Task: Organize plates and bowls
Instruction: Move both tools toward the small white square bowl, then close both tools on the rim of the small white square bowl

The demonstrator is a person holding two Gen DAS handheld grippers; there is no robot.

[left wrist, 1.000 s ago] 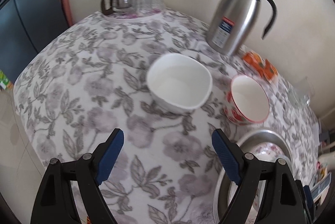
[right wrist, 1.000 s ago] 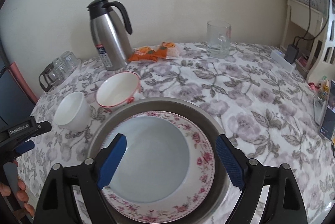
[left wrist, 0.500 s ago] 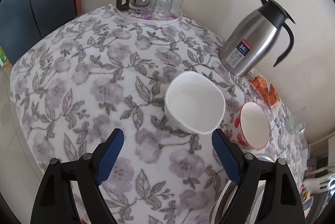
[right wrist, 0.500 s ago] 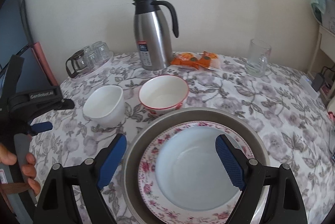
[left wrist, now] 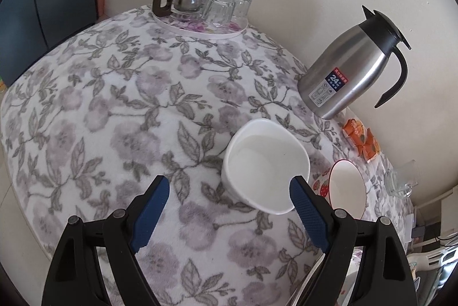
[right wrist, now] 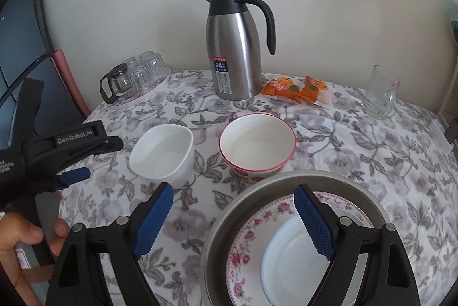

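A plain white bowl (left wrist: 266,163) (right wrist: 163,154) stands on the flowered tablecloth, with a red-rimmed bowl (left wrist: 346,186) (right wrist: 257,145) right beside it. My left gripper (left wrist: 229,186) hangs open above the cloth, its right pad just over the white bowl's near rim and nothing between its pads. It also shows in the right wrist view as the left gripper (right wrist: 103,158), left of the white bowl. My right gripper (right wrist: 233,191) is open and empty over the left rim of a round metal pan (right wrist: 300,180). A rose-patterned plate (right wrist: 252,237) lies in that pan.
A steel thermos jug (right wrist: 234,48) (left wrist: 349,77) stands at the back by the wall. A tray (left wrist: 226,33) with a glass teapot and several upturned glasses sits at the back left. Orange snack packets (right wrist: 297,90) and a glass mug (right wrist: 380,91) lie back right. A person's hand (right wrist: 17,234) is at the left edge.
Both grippers have swung leftward across the table. The white bowl has slid to the right in the left view, and the pan with the plate has moved to the lower right in the right view.
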